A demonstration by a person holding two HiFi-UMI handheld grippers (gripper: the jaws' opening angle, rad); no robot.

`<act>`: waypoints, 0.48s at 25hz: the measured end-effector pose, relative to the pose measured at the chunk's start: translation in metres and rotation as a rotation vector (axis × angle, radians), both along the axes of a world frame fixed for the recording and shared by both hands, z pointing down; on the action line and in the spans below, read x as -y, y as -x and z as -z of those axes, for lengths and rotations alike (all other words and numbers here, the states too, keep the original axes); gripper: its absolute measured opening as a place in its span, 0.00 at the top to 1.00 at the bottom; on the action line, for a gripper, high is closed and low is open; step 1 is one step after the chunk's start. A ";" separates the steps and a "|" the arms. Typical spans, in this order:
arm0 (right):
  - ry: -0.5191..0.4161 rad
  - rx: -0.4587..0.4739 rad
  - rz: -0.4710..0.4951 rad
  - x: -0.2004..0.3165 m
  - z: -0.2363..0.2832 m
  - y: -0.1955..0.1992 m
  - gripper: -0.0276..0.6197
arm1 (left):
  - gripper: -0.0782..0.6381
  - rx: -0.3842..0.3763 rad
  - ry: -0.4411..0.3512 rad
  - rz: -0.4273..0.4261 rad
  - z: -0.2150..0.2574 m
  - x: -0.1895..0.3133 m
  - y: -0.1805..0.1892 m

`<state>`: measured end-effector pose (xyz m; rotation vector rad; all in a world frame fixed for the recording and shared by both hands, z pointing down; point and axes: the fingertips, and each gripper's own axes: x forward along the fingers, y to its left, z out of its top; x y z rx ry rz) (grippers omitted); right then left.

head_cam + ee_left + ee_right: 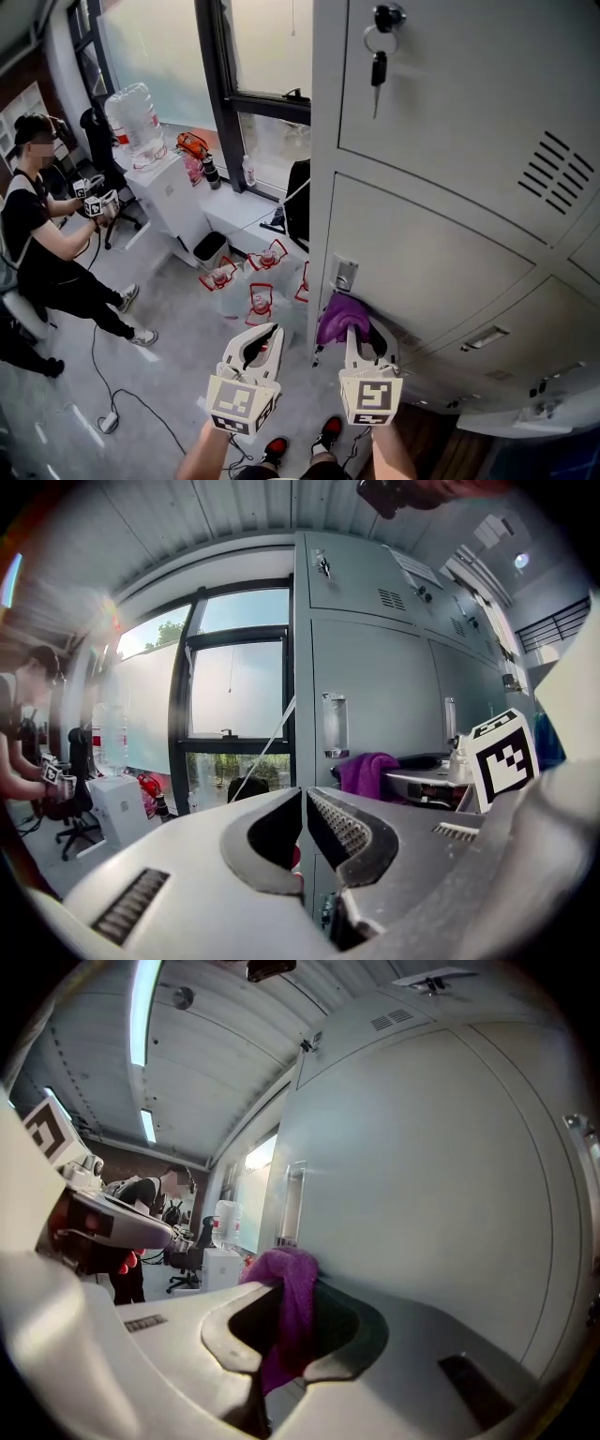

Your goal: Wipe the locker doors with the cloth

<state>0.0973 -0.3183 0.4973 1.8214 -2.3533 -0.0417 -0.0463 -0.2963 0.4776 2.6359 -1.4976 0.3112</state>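
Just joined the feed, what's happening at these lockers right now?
A person is working with two handheld grippers in front of grey lockers. The right gripper is shut on a purple cloth, holding it against the lower left corner of a locker door, just below its latch. The left gripper is shut with nothing between its fingers and hangs beside the lockers, touching nothing. Another person sits near the window in the background.
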 end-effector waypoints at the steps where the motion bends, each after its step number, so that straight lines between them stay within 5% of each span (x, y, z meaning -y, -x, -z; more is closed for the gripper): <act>1: 0.000 0.004 -0.002 0.003 -0.002 -0.001 0.86 | 0.84 0.002 0.000 0.004 -0.001 0.000 0.001; 12: -0.002 0.027 -0.014 0.013 -0.008 -0.009 0.86 | 0.84 0.011 0.000 0.025 -0.004 -0.002 0.005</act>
